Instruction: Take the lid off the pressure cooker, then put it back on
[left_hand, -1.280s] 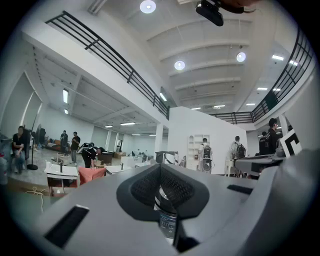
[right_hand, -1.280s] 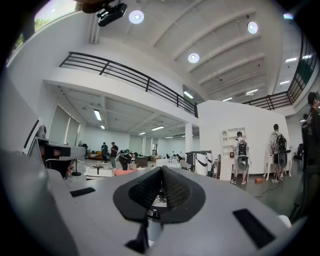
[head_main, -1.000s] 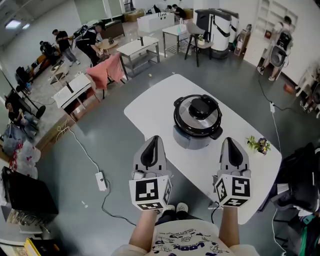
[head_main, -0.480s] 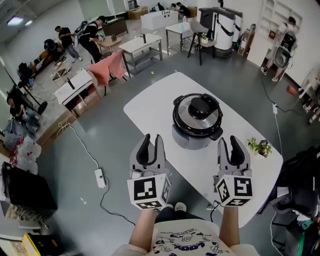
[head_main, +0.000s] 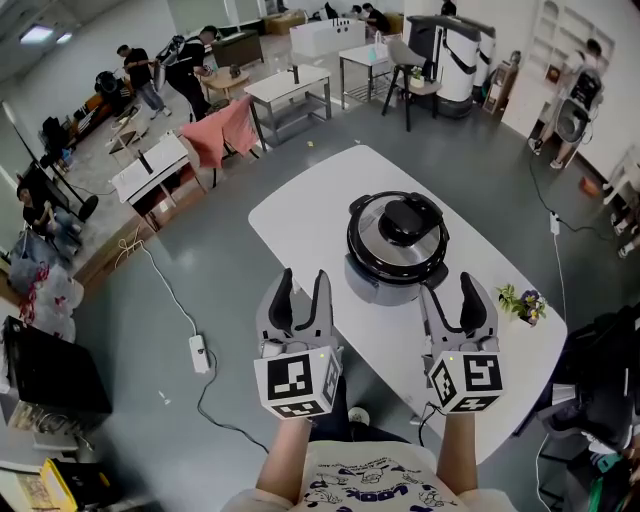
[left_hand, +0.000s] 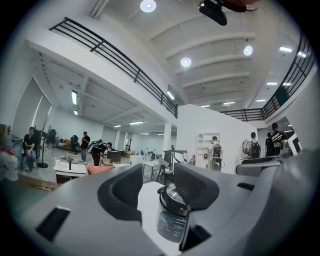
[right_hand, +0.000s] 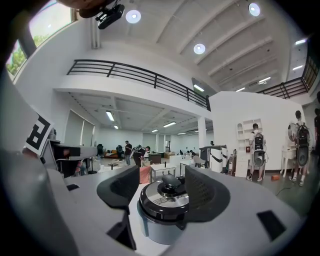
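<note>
Head view: I log the pressure cooker (head_main: 397, 255), lid (head_main: 400, 222) on, mid-table (head_main: 300, 215). My left gripper (head_main: 300, 285) is at its 7 o'clock and my right gripper (head_main: 449, 290) at 5. Both are empty, their jaws just opening.
Left gripper view: jaws apart, cooker beyond at 5 o'clock.
Right gripper view: jaws apart, cooker beyond, centred.

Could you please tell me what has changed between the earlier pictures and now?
Both claws have just been opening from shut: the left claw and right claw now stand open, gripping nothing, and have edged slightly nearer the pressure cooker. The cooker stays untouched on the white table with its lid on, and the small plant is where it was.
</note>
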